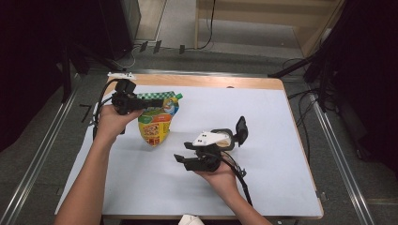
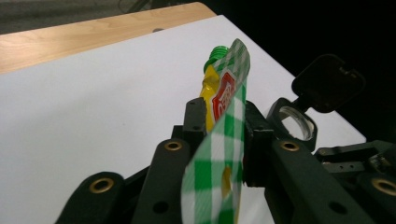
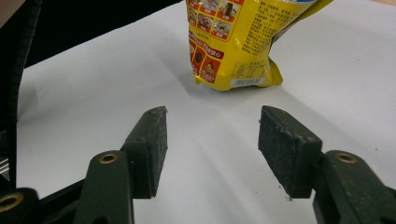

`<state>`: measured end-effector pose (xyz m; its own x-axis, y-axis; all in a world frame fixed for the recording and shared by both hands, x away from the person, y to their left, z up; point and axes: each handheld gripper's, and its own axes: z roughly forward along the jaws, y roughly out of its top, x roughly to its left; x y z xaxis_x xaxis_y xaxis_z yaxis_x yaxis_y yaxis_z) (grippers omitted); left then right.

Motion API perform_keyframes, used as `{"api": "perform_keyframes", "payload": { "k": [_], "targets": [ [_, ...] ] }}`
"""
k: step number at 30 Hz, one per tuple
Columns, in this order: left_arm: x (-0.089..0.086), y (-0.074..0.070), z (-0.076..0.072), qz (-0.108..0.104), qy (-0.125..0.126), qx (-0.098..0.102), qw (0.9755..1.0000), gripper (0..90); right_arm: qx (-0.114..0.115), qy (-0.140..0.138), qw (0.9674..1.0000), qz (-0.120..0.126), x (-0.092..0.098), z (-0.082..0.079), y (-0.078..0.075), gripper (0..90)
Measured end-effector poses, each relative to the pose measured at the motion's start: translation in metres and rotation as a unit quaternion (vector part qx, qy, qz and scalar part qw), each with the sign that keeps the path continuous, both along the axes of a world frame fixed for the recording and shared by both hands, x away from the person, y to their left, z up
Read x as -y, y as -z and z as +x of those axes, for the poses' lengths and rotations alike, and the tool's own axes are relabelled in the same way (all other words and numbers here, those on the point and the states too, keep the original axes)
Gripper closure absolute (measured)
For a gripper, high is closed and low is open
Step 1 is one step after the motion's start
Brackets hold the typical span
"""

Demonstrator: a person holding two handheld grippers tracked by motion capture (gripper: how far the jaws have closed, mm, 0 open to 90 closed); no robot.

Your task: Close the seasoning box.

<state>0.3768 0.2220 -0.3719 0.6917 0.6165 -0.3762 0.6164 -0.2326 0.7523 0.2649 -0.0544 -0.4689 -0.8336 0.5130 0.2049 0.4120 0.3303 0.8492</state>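
Note:
A yellow stand-up pouch [image 1: 157,124] with a green-and-white checked top and a green screw cap stands at the table's left middle. My left gripper [image 1: 157,101] reaches in level from the left over its top edge. In the left gripper view the checked top [image 2: 224,107] lies slanted in the gap between the jaws, which stand a little apart. My right gripper [image 1: 182,151] rests low near the table's middle and points at the pouch. Its pads [image 3: 149,144] are wide apart over bare white table, with the pouch's base [image 3: 233,42] resting on the sheet well ahead of them.
A white sheet [image 1: 263,154] covers the table, with a wooden strip [image 1: 211,80] bare along the far edge. In the left gripper view the right gripper [image 2: 327,88] is close on the right. Cables trail from both grippers. Metal rails and dark stands flank the table.

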Motion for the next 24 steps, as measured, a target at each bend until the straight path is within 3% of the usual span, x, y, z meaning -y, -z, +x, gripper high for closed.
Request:
{"api": "perform_keyframes", "payload": {
  "k": [13,24],
  "targets": [
    [0.002,-0.022,-0.012,-0.012,0.017,0.017,0.9996,63.9,0.003,-0.005,1.0000,0.000,0.000,0.000,-0.001,45.7],
    [0.006,-0.033,-0.019,-0.003,0.013,0.024,0.9996,60.7,0.000,-0.008,1.0000,-0.002,0.000,0.000,-0.004,46.0]
  ]
}}
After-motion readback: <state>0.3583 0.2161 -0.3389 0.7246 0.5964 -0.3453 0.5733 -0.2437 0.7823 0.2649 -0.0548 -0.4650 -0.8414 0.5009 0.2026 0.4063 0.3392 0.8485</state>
